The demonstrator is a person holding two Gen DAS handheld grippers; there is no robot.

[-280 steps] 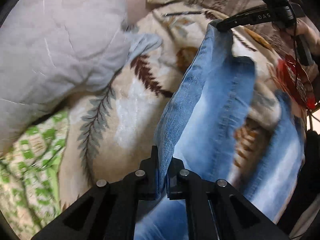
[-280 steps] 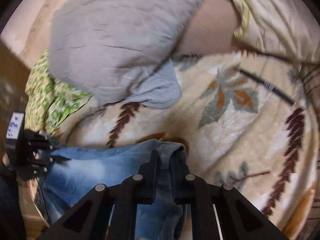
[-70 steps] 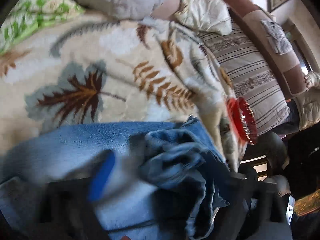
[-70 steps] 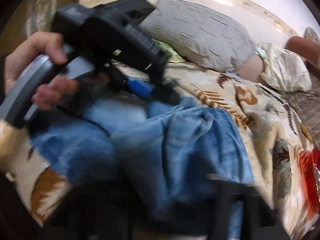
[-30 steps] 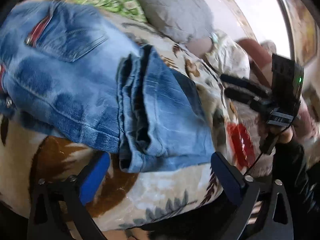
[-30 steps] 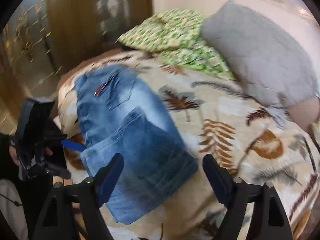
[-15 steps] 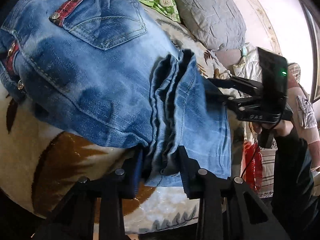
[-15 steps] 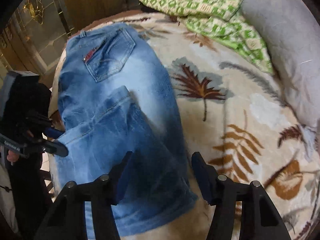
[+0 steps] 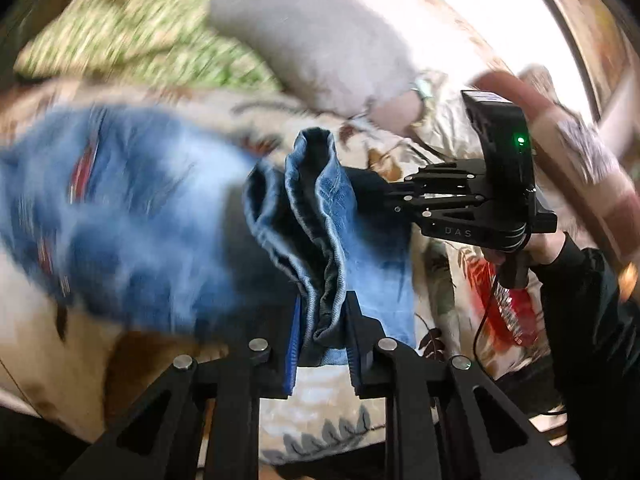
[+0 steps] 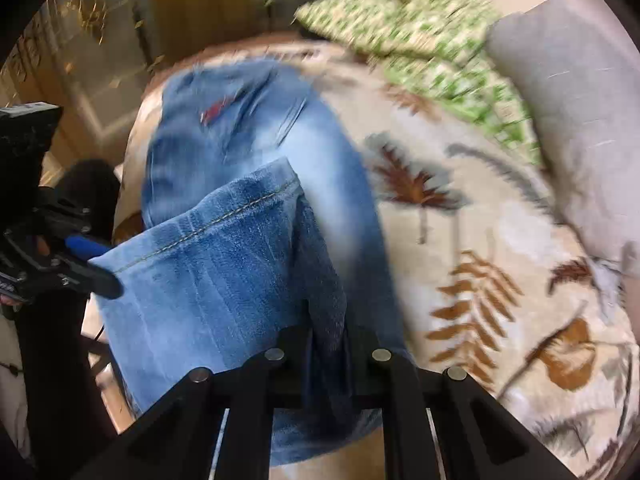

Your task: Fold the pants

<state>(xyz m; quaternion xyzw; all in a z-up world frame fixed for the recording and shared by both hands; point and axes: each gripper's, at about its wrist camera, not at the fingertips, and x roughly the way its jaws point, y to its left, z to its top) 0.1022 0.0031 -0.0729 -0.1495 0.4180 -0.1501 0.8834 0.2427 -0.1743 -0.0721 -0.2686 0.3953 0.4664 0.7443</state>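
The left gripper (image 9: 322, 344) has a bunched hem edge of the jeans (image 9: 132, 216) between its jaws, which are closing on the denim; the pads already press the fold from both sides. From that pinch the leg end rises away from the fingers as a thick wad of layers, and beyond it to the left the seat of the jeans, with a back pocket and a red tab, lies flat on the blanket (image 9: 332, 420).

The right gripper (image 10: 328, 346) is pressed together on the other side of the same folded leg end, dark denim squeezed between its fingers. The hem with its stitched seam stretches from it across to the left gripper (image 10: 96, 276); the rest of the jeans (image 10: 248, 152) lies farther out on the blanket (image 10: 460, 248). Past that sit a green pillow (image 10: 420, 36) and a grey pillow (image 10: 580, 120).
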